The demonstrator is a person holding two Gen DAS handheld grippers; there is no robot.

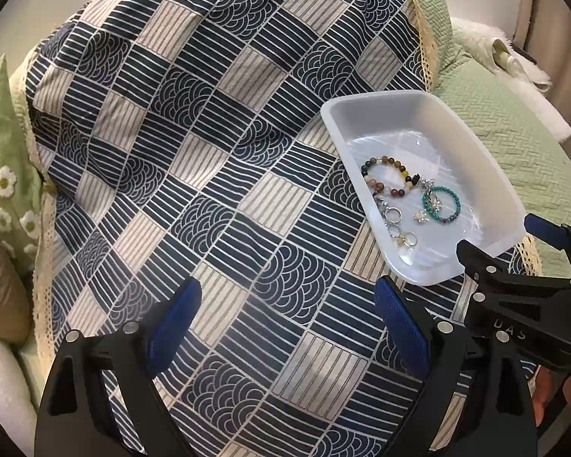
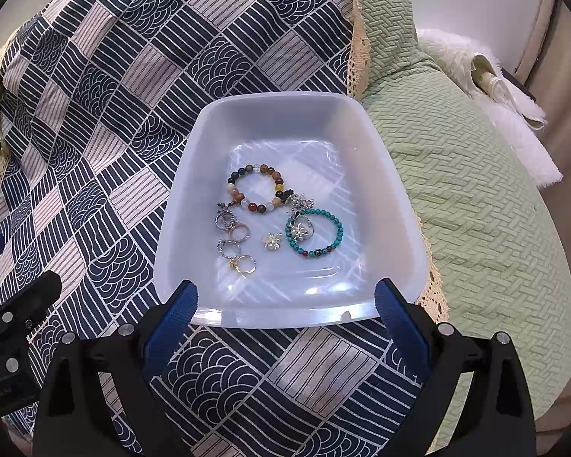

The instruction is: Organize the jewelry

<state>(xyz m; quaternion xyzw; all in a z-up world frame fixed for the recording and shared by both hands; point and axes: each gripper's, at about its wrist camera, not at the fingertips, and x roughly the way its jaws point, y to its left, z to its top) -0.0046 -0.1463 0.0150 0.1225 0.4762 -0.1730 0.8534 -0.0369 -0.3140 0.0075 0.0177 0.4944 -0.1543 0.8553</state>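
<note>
Two beaded bracelets [image 2: 255, 189] and silver rings [image 2: 235, 242] lie in white tray [image 2: 396, 205].

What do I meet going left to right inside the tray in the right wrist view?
Within the white tray: cluster of rings → small flower charm → turquoise bead bracelet. The brown bead bracelet spans several of these, so I left it out.

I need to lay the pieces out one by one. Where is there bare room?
Bare: the patterned cloth left of the white tray, and the tray's far half beyond the brown bead bracelet. Crowded: rings and turquoise bracelet nearer.
</note>
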